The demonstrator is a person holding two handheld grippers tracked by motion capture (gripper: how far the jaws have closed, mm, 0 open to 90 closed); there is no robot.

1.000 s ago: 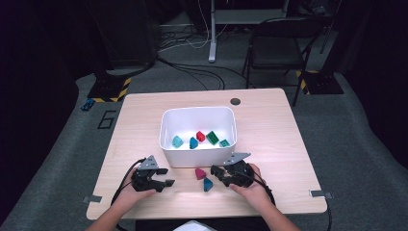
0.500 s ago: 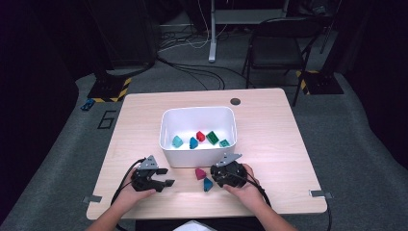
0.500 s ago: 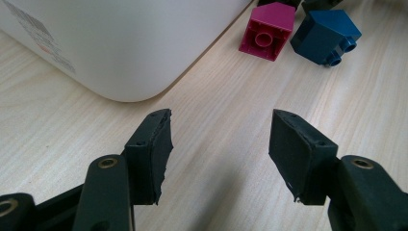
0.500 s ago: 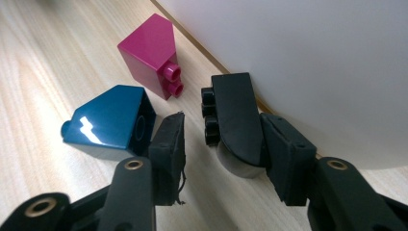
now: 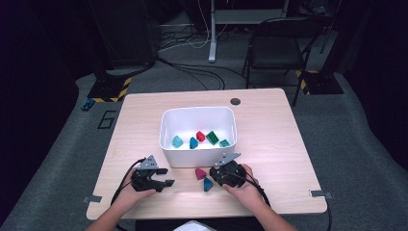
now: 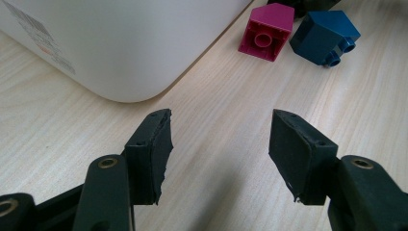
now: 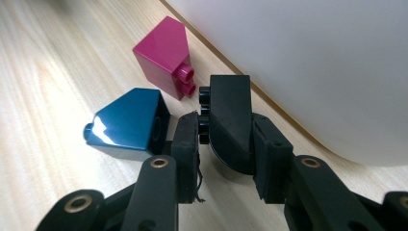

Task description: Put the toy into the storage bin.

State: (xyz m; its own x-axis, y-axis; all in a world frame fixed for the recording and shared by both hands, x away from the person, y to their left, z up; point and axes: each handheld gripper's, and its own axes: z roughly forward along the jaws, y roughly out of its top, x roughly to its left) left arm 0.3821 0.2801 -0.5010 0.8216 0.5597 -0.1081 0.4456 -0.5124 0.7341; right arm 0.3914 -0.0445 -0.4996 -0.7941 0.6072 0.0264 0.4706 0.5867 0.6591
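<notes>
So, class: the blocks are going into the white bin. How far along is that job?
Done: five blocks lie in the white bin. In hand: the right tongs have just closed on a black block on the table. Left: the magenta block and the dark blue block beside it; the left tongs are open, holding nothing.

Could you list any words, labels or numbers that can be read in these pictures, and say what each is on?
"6": dark outline figure on the grey floor, left of the table.
Printed label on the white bin, left gripper view: too blurred to read.
The bricks carry no readable text.
</notes>
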